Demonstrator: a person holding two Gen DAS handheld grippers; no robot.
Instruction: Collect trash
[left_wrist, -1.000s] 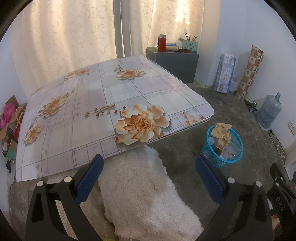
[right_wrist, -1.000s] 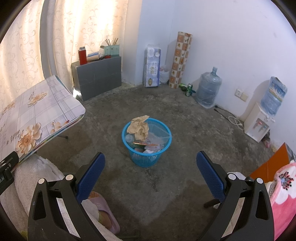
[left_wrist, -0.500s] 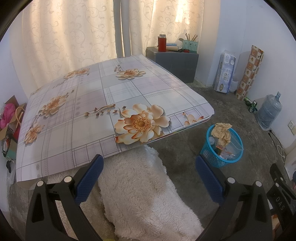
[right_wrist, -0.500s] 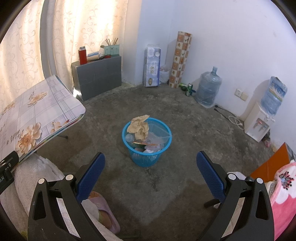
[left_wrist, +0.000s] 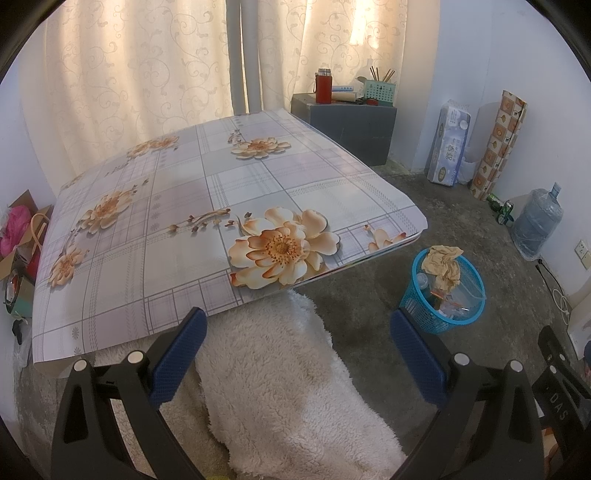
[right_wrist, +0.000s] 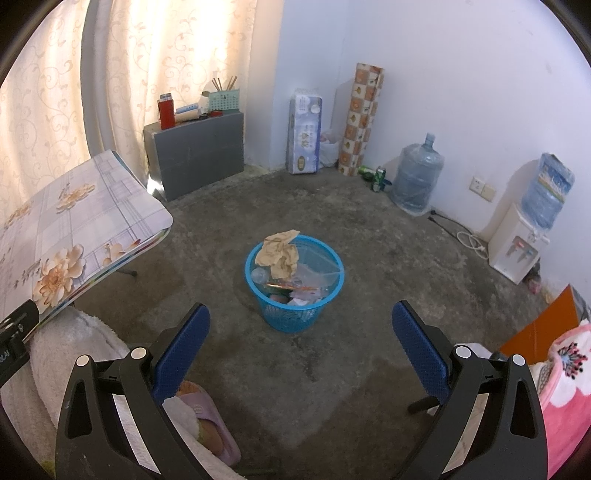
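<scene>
A blue mesh trash basket (right_wrist: 295, 317) stands on the concrete floor, holding a crumpled brown paper (right_wrist: 279, 253), a clear plastic piece and other litter. It also shows in the left wrist view (left_wrist: 421, 314) to the right of the table. My right gripper (right_wrist: 297, 321) is open and empty, held above the floor in front of the basket. My left gripper (left_wrist: 295, 325) is open and empty, above white fleece (left_wrist: 284, 387) at the near edge of the floral-cloth table (left_wrist: 177, 206).
A grey cabinet (right_wrist: 199, 155) with a red flask stands by the curtains. A tissue pack (right_wrist: 304, 133), patterned roll (right_wrist: 360, 118), cans, water jug (right_wrist: 417, 177) and dispenser (right_wrist: 517, 251) line the walls. A pink slipper (right_wrist: 207, 417) lies near my right gripper.
</scene>
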